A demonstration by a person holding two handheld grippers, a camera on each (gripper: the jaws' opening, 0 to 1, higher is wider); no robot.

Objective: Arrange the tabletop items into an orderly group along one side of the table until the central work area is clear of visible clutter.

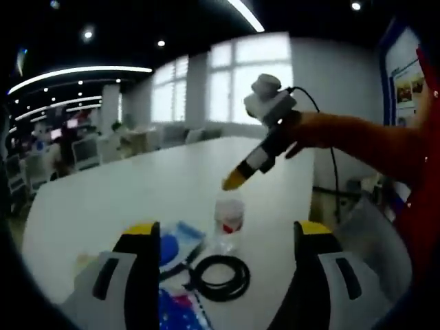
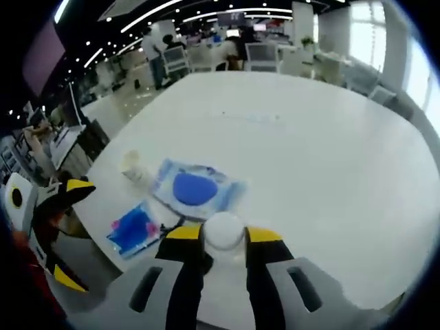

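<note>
A small clear bottle (image 1: 229,216) with a white cap and red label stands on the white table (image 1: 124,192). My right gripper (image 1: 234,181) hangs just above the bottle, apart from it. In the right gripper view the bottle's cap (image 2: 223,234) shows between my right gripper's (image 2: 224,235) slightly parted jaws. My left gripper (image 1: 227,230) is wide open, with a black ring (image 1: 220,275) and a blue packet (image 1: 175,244) lying between its jaws. The left gripper (image 2: 72,230) also shows beside a flat blue packet (image 2: 134,230) and a packet with a blue disc (image 2: 196,189).
A pale little jar (image 2: 132,165) stands near the table's edge, left of the disc packet. An orange sleeve (image 1: 357,141) reaches in from the right. Chairs (image 2: 265,55) and people stand beyond the far end of the table (image 2: 316,151), whose far half is bare.
</note>
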